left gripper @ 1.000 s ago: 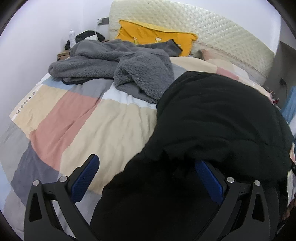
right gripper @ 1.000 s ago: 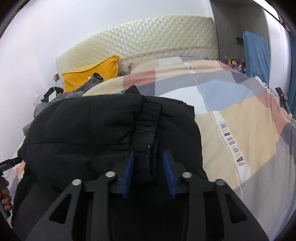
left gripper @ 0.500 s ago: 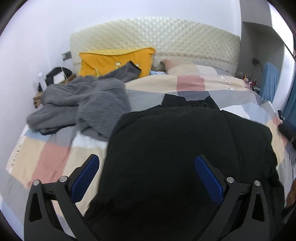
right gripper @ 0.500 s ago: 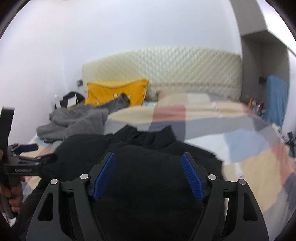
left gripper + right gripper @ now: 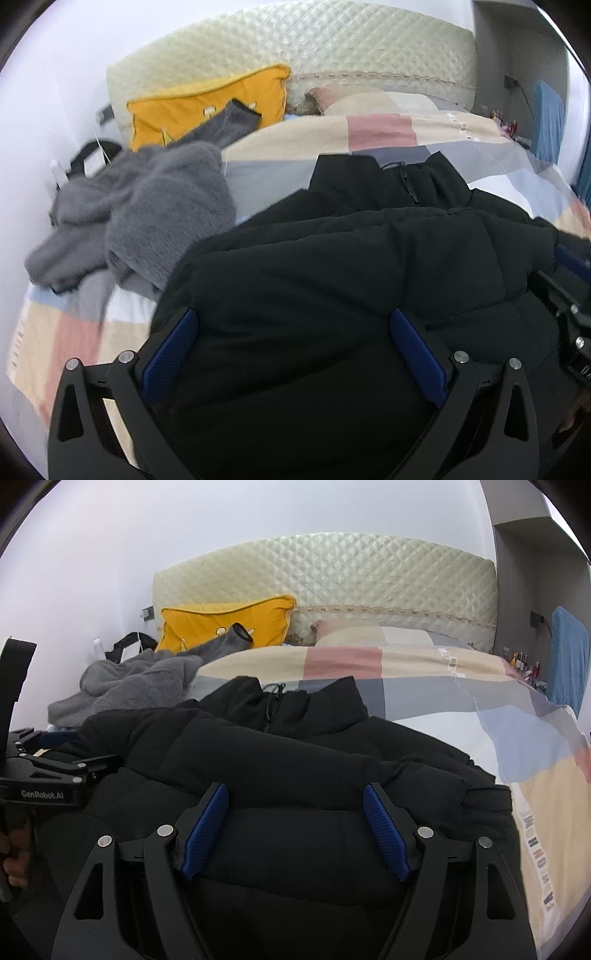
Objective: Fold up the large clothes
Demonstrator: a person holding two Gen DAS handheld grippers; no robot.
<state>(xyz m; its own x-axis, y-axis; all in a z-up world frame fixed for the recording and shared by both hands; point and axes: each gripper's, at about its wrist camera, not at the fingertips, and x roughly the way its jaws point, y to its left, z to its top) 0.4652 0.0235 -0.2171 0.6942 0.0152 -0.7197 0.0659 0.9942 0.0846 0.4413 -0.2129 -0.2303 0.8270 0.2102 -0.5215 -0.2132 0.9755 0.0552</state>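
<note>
Both the left gripper (image 5: 293, 347) and right gripper (image 5: 295, 829) hover, jaws spread, over the black jacket (image 5: 295, 760).

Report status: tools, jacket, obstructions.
Left tool open, right tool open, both empty. Black puffer jacket lies bunched on the bed, collar toward headboard. Grey fleece garment beside it.

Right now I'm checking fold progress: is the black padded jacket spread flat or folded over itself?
Folded: the black padded jacket lies in a bulky doubled layer below its collar on the patchwork quilt.
</note>
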